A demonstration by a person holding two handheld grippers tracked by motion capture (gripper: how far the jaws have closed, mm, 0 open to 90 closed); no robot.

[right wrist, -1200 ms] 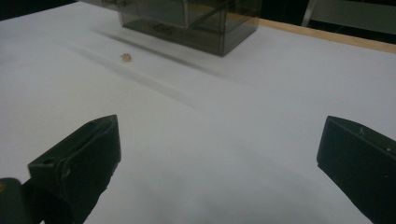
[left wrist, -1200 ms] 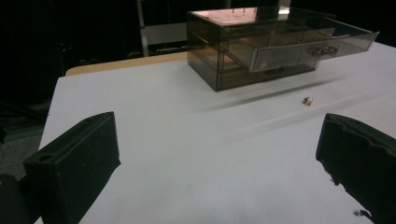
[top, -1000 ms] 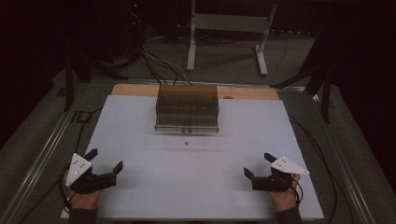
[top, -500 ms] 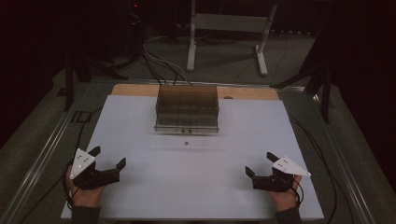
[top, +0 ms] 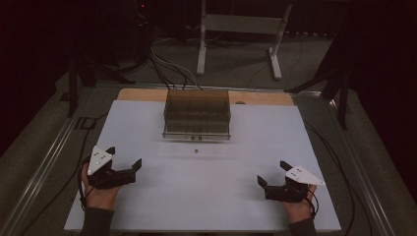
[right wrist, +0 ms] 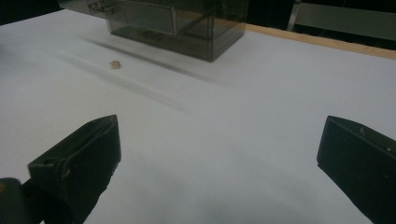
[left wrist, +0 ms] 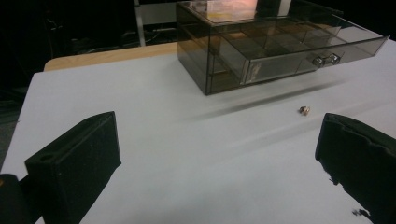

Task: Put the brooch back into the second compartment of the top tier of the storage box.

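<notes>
While we are holding the left gripper [top: 129, 169] and right gripper [top: 269, 186] with fingers apart and empty, the tiny bead [top: 196, 151] is lying mid-frame before the drawer box [top: 197, 114]; clumsy pinching risks flicking it away.

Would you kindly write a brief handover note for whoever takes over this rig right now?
Left tool: open, holding nothing, low over the table's near left.
Right tool: open, holding nothing, near right.
Smoky clear drawer box stands at the far middle of the white table, its drawer pulled partly out.
A small bead lies loose in front of it.
Done: nothing gripped yet.
Left: probably pick up the bead and put it in the drawer.
</notes>
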